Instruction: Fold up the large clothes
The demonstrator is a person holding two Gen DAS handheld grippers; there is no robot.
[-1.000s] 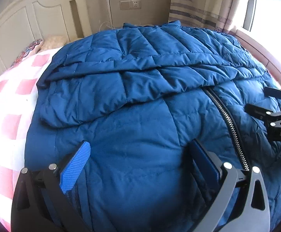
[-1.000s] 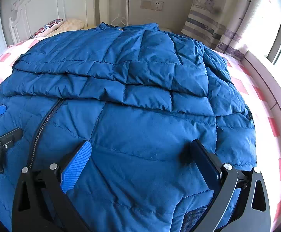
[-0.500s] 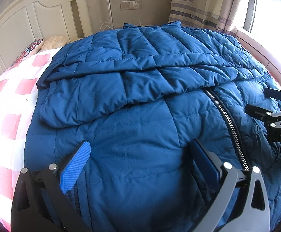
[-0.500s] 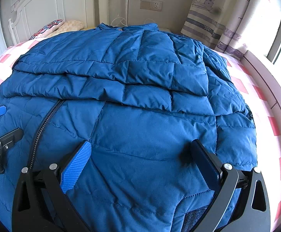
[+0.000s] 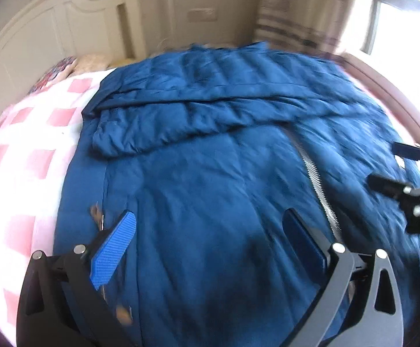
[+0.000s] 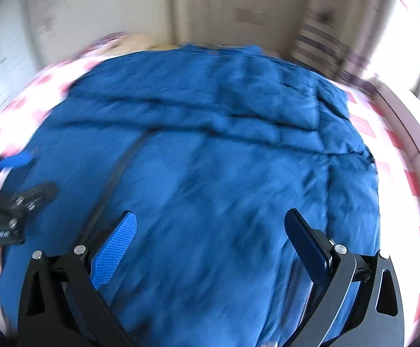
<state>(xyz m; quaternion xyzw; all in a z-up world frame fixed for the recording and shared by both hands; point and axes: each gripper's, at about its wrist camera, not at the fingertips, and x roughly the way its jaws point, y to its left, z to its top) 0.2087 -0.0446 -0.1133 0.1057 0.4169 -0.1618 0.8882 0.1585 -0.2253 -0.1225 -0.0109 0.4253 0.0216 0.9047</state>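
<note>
A bed with a pink and white checked sheet fills the room's middle, with a white headboard at the upper left and a striped curtain by the bright window at the upper right. One big blue puffy jacket lies spread across the bed, its zipper running down the front. There are two grippers: the left gripper and the right gripper each sit low over the jacket with fingers wide apart, holding nothing.
</note>
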